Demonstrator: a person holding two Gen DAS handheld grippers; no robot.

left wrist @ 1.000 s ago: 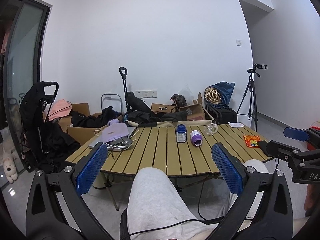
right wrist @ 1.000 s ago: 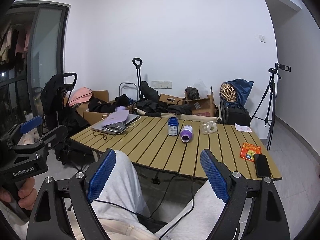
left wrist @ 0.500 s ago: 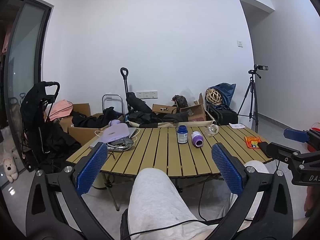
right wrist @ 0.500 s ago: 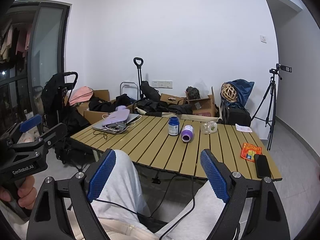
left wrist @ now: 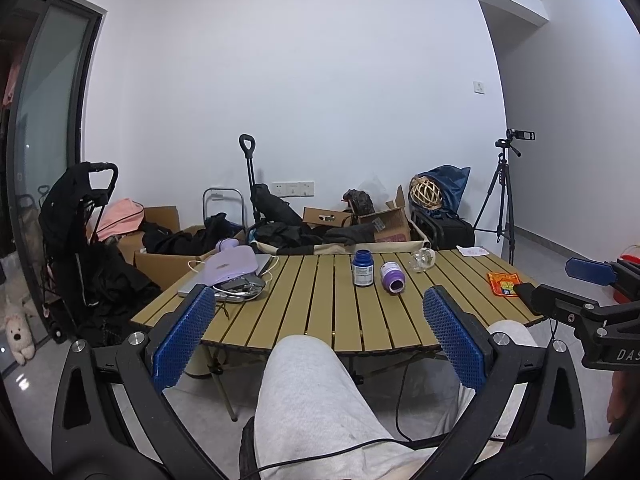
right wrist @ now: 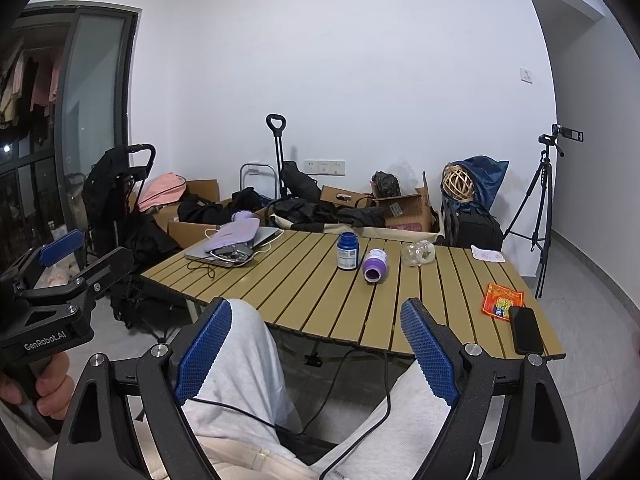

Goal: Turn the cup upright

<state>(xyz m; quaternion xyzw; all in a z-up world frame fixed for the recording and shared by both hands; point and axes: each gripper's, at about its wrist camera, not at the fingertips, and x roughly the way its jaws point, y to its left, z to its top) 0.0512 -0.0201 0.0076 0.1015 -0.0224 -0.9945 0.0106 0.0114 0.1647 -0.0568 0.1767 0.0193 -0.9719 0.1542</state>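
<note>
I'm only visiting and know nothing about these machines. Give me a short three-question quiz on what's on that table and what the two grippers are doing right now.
1. True or false: the purple cup stands upright on the slatted table.
2. Which stands directly left of the cup? A) blue bottle B) black phone C) orange packet
3. Fill in: the left gripper and right gripper are both ____ and hold nothing.

Key: 1 false, it lies on its side; 2 A; 3 open.
</note>
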